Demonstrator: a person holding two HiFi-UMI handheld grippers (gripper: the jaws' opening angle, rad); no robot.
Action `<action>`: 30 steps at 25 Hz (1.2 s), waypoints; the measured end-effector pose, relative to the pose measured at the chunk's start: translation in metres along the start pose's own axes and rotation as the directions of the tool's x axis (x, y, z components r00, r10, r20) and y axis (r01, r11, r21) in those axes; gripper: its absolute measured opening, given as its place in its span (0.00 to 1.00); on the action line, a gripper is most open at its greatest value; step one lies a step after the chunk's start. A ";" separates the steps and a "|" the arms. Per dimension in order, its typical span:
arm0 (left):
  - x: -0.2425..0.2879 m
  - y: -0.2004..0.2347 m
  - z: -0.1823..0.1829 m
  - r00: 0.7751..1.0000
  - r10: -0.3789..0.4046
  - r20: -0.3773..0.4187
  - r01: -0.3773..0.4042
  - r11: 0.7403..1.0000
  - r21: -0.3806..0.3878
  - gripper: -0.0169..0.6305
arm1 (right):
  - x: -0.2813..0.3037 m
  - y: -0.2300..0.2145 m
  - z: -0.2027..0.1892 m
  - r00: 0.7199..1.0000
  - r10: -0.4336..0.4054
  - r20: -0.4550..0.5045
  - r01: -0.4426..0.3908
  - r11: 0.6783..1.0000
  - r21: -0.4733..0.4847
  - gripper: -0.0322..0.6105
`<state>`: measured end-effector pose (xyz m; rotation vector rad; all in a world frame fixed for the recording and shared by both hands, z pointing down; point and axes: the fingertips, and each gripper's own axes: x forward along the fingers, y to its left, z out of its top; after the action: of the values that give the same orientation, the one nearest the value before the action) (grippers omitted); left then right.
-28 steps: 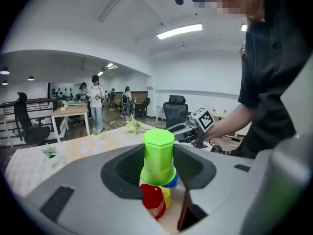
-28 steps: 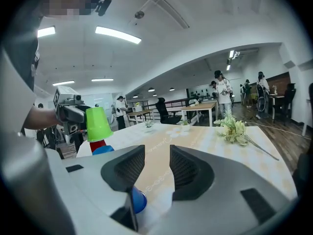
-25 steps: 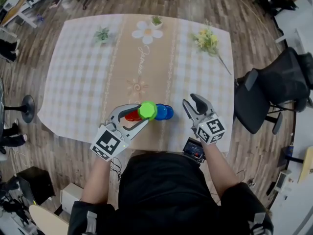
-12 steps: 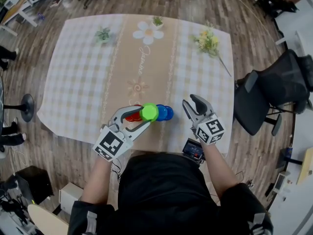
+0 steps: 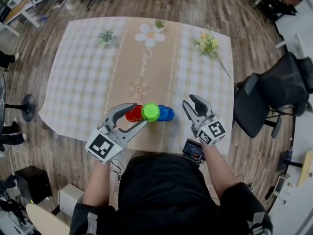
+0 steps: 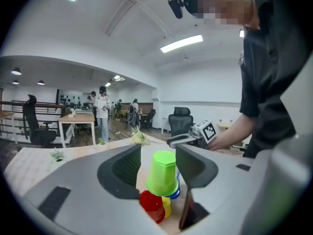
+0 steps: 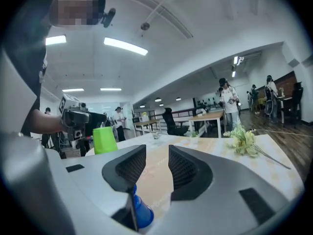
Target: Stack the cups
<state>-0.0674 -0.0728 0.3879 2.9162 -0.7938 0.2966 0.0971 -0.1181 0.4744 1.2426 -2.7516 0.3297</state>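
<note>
My left gripper (image 5: 139, 114) is opening its jaws, pads clear of the green cup (image 5: 150, 111), which tops the pile by the table's (image 5: 88, 72) near edge. My right gripper (image 5: 192, 102) hangs half-spread and empty. The red cup (image 5: 133, 113) looks unstacked, I judge.

1. One lime-green plastic cup (image 5: 150, 111).
2. One red plastic cup (image 5: 132, 114).
3. One yellow plastic cup (image 6: 167, 205).
4. Blue plastic cups (image 5: 165, 113): at least one; exact number unclear.
5. Two small green potted plants (image 5: 105, 36).
6. One yellow flower sprig (image 5: 208, 42).

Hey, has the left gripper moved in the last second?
Yes. The left gripper has backed off leftward along the table's near edge, away from the green cup, jaws opening and clear of it.
</note>
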 end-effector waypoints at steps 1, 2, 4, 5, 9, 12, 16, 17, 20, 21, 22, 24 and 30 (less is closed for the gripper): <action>-0.009 0.005 0.006 0.999 0.034 0.030 -0.033 0.999 -0.028 0.36 | -0.002 0.004 0.009 0.999 0.015 0.038 -0.014 1.000 -0.011 0.28; -0.020 0.011 0.010 0.996 0.070 0.057 -0.067 0.997 -0.042 0.36 | -0.004 0.008 0.016 0.998 0.023 0.065 -0.022 1.000 -0.022 0.29; -0.042 0.022 0.018 0.983 0.143 0.118 -0.138 0.989 -0.043 0.35 | -0.009 0.014 0.027 0.996 0.027 0.091 -0.024 0.999 -0.037 0.26; -0.054 0.026 0.021 0.971 0.181 0.154 -0.176 0.983 -0.046 0.35 | -0.012 0.017 0.032 0.995 0.024 0.101 -0.020 0.999 -0.042 0.25; -0.094 0.033 0.015 0.913 0.317 0.256 -0.292 0.947 -0.131 0.27 | -0.033 0.032 0.053 0.989 0.006 0.147 0.005 0.997 -0.071 0.13; -0.116 0.032 -0.011 0.885 0.405 0.229 -0.371 0.912 -0.176 0.17 | -0.049 0.043 0.061 0.987 0.005 0.160 0.009 0.996 -0.085 0.07; -0.137 0.020 -0.040 0.844 0.501 0.191 -0.469 0.862 -0.189 0.04 | -0.074 0.051 0.059 0.991 -0.007 0.135 0.024 0.992 -0.124 0.07; -0.139 0.014 -0.045 0.837 0.515 0.187 -0.484 0.855 -0.189 0.04 | -0.081 0.052 0.055 0.992 -0.016 0.123 0.033 0.990 -0.135 0.07; -0.141 -0.011 -0.056 0.818 0.545 0.184 -0.515 0.836 -0.190 0.04 | -0.103 0.050 0.038 0.994 -0.047 0.099 0.059 0.990 -0.129 0.07; -0.141 -0.020 -0.059 0.811 0.555 0.186 -0.523 0.830 -0.194 0.04 | -0.111 0.051 0.032 0.994 -0.054 0.093 0.065 0.991 -0.121 0.07; -0.141 -0.031 -0.061 0.806 0.562 0.185 -0.530 0.825 -0.197 0.04 | -0.119 0.052 0.026 0.994 -0.058 0.088 0.067 0.991 -0.113 0.07; -0.137 -0.053 -0.067 0.802 0.572 0.175 -0.541 0.818 -0.195 0.04 | -0.136 0.056 0.015 0.995 -0.056 0.080 0.064 0.992 -0.105 0.07; -0.119 -0.129 -0.092 0.812 0.570 0.130 -0.546 0.818 -0.180 0.04 | -0.201 0.081 -0.024 0.999 -0.021 0.045 0.027 0.990 -0.139 0.06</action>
<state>-0.1163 0.1104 0.4454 2.5361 -1.6345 0.0154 0.1692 0.0855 0.4483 1.2612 -2.7383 0.1074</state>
